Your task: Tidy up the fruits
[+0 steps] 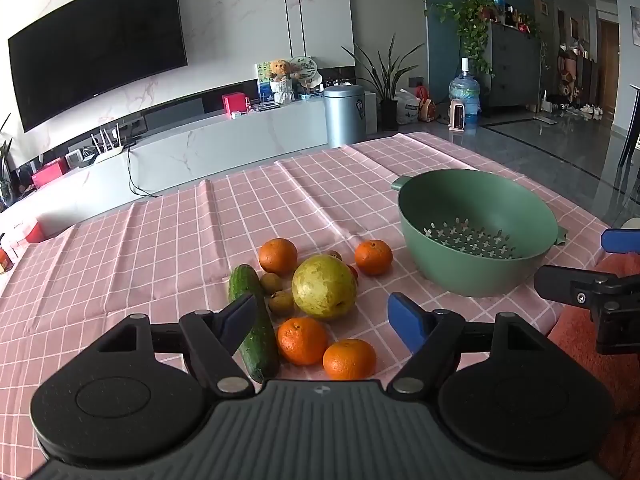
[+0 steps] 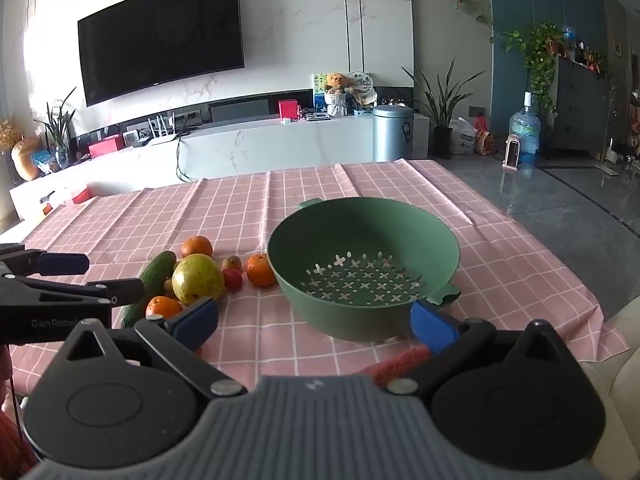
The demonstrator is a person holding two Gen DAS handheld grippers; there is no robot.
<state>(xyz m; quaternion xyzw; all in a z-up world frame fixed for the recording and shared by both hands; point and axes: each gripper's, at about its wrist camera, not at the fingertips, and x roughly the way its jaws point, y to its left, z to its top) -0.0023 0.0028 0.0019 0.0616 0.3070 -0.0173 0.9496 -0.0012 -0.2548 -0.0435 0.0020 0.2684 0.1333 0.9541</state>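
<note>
A pile of fruit lies on the pink checked tablecloth (image 1: 160,248): a big yellow-green pomelo (image 1: 324,287), several oranges (image 1: 303,340), small brown kiwis (image 1: 281,301) and a cucumber (image 1: 254,320). An empty green colander (image 1: 476,232) stands to their right; it also shows in the right wrist view (image 2: 362,264). My left gripper (image 1: 322,318) is open, low over the near fruit. My right gripper (image 2: 314,322) is open in front of the colander's near wall. The fruit pile shows at its left, with the pomelo (image 2: 198,279) in front.
The table's far edge faces a white TV bench (image 1: 224,140) and a metal bin (image 1: 345,114). The right table edge (image 2: 560,264) drops to a grey floor. The left gripper's side (image 2: 60,292) shows in the right wrist view. An orange-red cloth (image 1: 592,340) lies at the right.
</note>
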